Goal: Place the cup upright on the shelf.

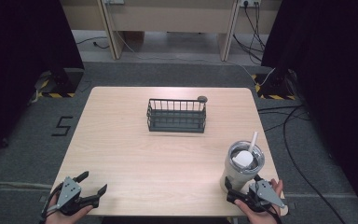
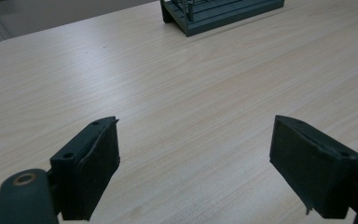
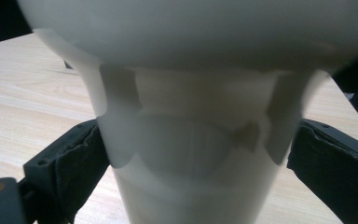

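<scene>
Two grippers are noted at the near table edge. The left gripper (image 1: 94,183) is held wide open over bare wood, nothing gripped. The right gripper (image 1: 243,189) straddles the base of one white tumbler (image 1: 242,169), carrying one straw (image 1: 252,140); its jaws appear to touch the sides, though firm contact cannot be confirmed. Farther off, one dark wire basket (image 1: 176,115) stands mid-table (image 1: 121,149), one small dark disc (image 1: 202,99) beside its far right corner.

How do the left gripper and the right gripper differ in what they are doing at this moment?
The left gripper has its jaws spread wide over bare table, holding nothing; the right gripper has its jaws against both sides of the white tumbler. The left gripper sits at the table's near left edge, the right gripper at its near right corner. Both are black, hand-held and two-jawed.
</scene>
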`<state>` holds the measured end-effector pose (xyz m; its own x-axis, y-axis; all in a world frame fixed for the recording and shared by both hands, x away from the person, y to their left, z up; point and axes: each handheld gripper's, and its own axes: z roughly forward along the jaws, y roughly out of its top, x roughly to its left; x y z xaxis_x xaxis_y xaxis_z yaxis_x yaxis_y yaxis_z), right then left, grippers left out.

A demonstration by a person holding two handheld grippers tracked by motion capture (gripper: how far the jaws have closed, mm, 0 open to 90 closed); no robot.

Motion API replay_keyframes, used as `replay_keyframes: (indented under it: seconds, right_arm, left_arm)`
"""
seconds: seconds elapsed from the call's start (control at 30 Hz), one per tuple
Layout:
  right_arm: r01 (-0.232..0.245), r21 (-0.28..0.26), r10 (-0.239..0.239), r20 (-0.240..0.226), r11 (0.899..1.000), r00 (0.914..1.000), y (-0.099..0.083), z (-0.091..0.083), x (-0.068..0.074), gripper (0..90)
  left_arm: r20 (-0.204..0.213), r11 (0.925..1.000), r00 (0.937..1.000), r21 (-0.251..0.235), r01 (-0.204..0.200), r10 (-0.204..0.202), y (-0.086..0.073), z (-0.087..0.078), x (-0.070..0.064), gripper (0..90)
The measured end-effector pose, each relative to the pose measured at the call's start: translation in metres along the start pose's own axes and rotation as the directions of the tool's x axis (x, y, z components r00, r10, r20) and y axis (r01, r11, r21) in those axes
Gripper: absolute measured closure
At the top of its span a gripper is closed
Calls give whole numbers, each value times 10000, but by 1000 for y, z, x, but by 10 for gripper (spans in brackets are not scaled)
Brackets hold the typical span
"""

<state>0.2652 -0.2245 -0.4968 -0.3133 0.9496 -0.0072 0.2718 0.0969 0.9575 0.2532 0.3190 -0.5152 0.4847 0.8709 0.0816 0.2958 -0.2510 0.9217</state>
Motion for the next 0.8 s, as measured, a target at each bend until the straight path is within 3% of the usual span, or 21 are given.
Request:
replay_keyframes:
  seconds: [0.43,0.8]
  right_arm:
    - [47,-157,-50,-183,9999,9998,4,17,1,100]
    - [125,6,-125,-331,9999,9994,7,17,-2,109]
  left_arm:
    - [55,10000,10000,49,-8,7,-1,1,0,153]
    - [16,10000,10000,88,28,-28,-1,2,0,153]
